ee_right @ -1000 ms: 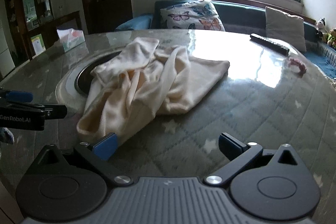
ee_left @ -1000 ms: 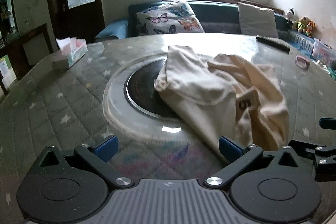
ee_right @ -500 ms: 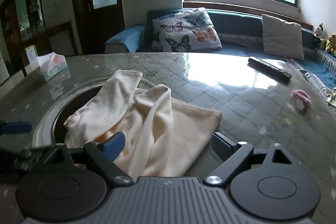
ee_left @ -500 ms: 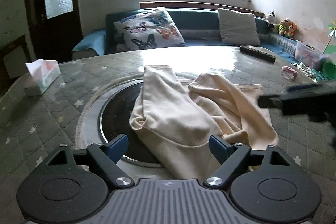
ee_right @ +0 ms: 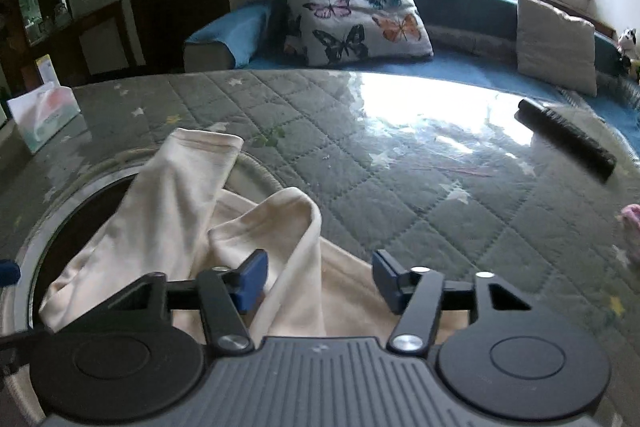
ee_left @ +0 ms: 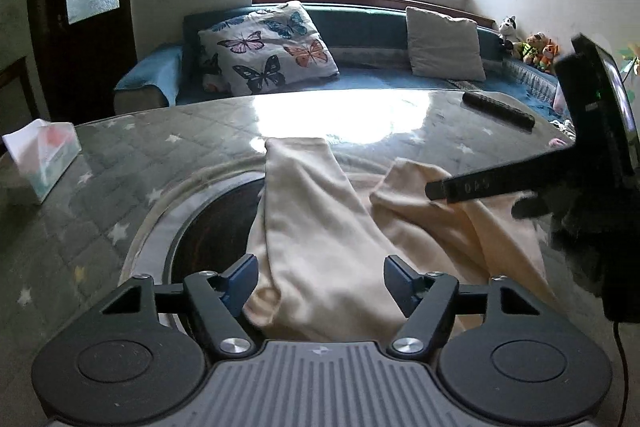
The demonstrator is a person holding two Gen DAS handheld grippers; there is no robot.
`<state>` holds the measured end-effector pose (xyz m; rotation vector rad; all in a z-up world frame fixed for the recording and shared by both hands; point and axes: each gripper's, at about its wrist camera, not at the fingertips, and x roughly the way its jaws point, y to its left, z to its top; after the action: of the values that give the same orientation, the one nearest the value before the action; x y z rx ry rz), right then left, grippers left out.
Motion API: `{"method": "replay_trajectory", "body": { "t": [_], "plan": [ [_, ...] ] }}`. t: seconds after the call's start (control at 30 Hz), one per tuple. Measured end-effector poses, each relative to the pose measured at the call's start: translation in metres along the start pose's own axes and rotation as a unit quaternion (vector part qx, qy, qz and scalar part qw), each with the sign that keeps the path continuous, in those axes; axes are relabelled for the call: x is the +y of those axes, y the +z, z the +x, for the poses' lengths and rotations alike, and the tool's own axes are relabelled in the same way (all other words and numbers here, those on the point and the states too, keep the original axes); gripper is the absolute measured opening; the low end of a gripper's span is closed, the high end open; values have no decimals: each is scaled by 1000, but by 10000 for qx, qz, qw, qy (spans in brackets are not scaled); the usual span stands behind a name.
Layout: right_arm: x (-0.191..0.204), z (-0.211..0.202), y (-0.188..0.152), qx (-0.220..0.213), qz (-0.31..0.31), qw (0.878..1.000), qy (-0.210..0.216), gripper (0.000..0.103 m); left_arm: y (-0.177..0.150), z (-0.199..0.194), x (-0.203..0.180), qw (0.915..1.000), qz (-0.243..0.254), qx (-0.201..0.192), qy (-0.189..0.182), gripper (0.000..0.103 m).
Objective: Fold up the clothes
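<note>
Remote [ee_right: 566,137] blocks far right; tissue box [ee_right: 44,117] far left.

Only one marking shows — pale characters stamped on the black bar-shaped finger of the right gripper [ee_left: 466,187] in the left wrist view, upside down and blurred, perhaps "OAS" — not surely legible.

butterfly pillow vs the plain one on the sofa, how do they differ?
Print: the butterfly pillow is white with coloured butterflies; the plain pillow is unpatterned grey-beige.
Place: the butterfly pillow sits toward the left end of the sofa, the plain pillow toward its right end.
Apparent size: the butterfly pillow looks wider, though fisheye distortion makes this uncertain.
Shared: both lean against the sofa's backrest beneath the window.
</note>
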<state>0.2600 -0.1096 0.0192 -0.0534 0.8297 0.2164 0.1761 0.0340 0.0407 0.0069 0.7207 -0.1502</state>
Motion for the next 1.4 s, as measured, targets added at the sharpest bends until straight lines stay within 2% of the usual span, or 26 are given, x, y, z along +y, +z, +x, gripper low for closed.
{"method": "replay_trajectory", "body": {
  "t": [0.2,0.23,0.33,0.43,0.6,0.7,0.77,0.87,0.9,0.93,1.07,1.13,1.2,1.23,1.4],
  "plan": [
    [-10,13,1,126,52,9998,153,22,24,39,2,9995,-167,195,-165,62],
    [-13,11,0,114,93,9997,191,13,25,45,1,9994,-167,231,-183,60],
    [-24,4,-3,97,225,9993,287,5,26,61,-3,9990,-132,362,-218,59],
    [-33,-8,-10,-34,245,9994,256,3,27,74,-6,9985,-126,461,-255,59],
    [-52,-39,-20,-301,477,9983,124,1,34,89,-11,9985,-123,492,-214,47],
    [-62,-57,-23,-450,628,9965,325,2,43,94,-15,9989,-74,402,-247,40],
    [-63,-61,-21,-507,614,9955,504,7,47,99,-17,9988,-36,413,-246,34],
    [-56,-49,-15,-363,511,9958,673,11,48,103,-16,9986,-22,442,-278,33],
    [-53,-43,-13,-306,477,9960,695,14,48,104,-15,9986,-23,448,-290,33],
    [-50,-35,-12,-243,456,9962,705,21,48,104,-15,9985,-24,457,-299,33],
    [-43,-5,-10,22,485,9962,723,23,50,107,-13,9983,-16,463,-358,33],
    [-41,5,-10,102,534,9954,787,23,51,110,-11,9983,-38,475,-348,33],
    [-45,-5,-13,-9,538,9960,709,4,52,113,-12,9982,-42,496,-342,33],
    [-47,-11,-14,-67,540,9963,668,2,52,114,-13,9982,-34,499,-337,33],
    [-58,-40,-22,-357,549,9968,462,2,53,118,-19,9980,59,501,-378,34]
  ]
}}
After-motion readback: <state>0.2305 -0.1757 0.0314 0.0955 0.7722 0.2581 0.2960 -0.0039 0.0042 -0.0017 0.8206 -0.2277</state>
